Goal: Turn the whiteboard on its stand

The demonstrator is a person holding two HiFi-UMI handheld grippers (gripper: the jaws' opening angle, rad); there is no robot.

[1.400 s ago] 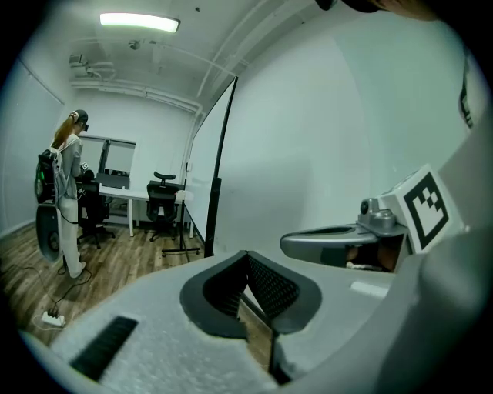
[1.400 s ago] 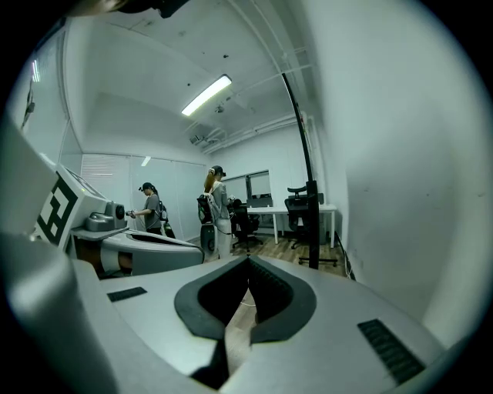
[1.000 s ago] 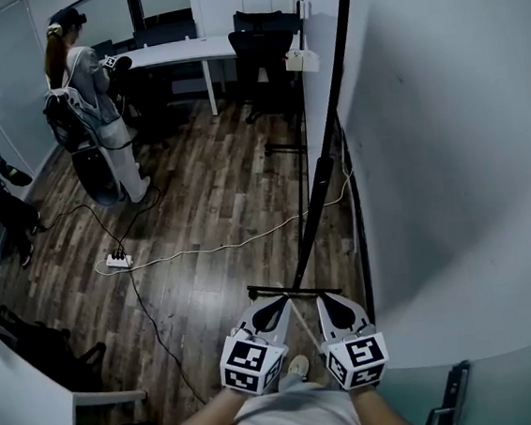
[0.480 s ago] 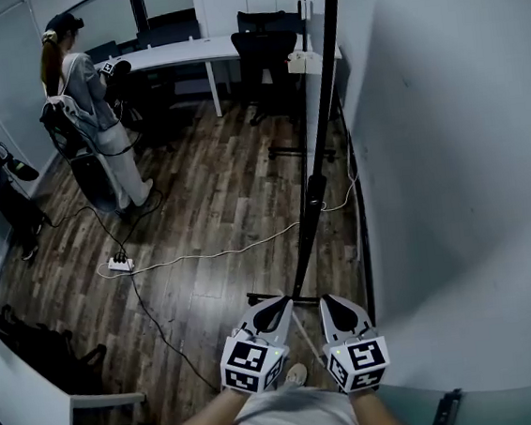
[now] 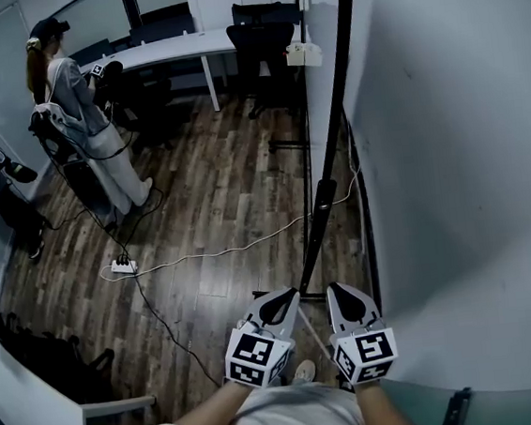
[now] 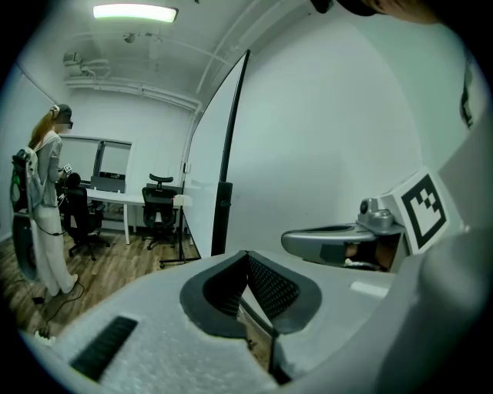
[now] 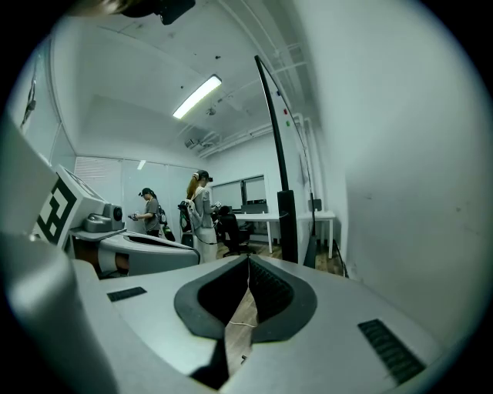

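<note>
Wooden floor (image 5: 218,212) lies below the two grippers, which are side by side near the person's body. The left gripper (image 5: 282,298) has its jaws together with nothing between them. The right gripper (image 5: 341,294) is closed and empty too. Just beyond them rises the black stand pole (image 5: 326,205). The whiteboard (image 5: 456,140) fills the right side, just beside the right gripper. Farther away a power strip (image 5: 120,266) lies on the floor, and a person (image 5: 74,95) stands near a white desk (image 5: 182,48).
</note>
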